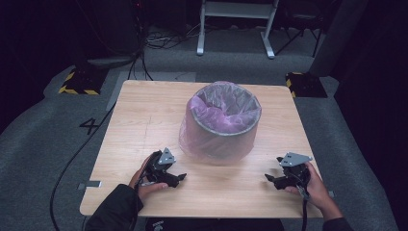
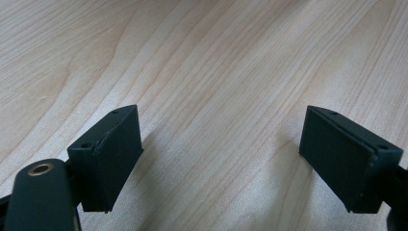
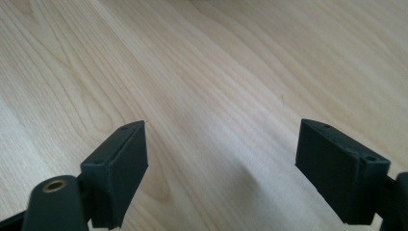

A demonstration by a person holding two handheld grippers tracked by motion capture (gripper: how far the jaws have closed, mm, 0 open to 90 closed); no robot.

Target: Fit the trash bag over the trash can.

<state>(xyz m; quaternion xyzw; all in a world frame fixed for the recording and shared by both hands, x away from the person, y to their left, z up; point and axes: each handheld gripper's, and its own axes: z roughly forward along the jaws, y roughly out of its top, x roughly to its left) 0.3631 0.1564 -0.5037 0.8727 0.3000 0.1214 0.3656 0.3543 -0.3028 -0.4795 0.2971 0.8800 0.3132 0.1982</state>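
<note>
Near the front edge of the desk (image 1: 144,120), on the person's side of the waste bin (image 1: 223,127), both grippers are sitting low and waiting. That bin, lined with a pinkish-purple plastic bag (image 1: 219,115), is standing around the middle of the desk, farther from the person than either gripper, with the bag's edge folded down over the rim and draping the outside wall.

Left gripper (image 1: 168,175) is resting in front of the bin and off to its left, jaws spread wide and holding nothing; its own view is looking down between the black pads (image 2: 115,154) at bare wood grain. Right gripper (image 1: 279,180) is resting in front of the bin to its right, jaws just as wide apart and likewise empty, pads (image 3: 120,166) framing plain wood.

My read: the approach is about to begin, and the bag looks like the target. To do it well, each gripper should be coming in at rim height from its own side, pinching only the loose film and not the hard wall, because thin plastic will be slipping or tearing under a careless tug.
</note>
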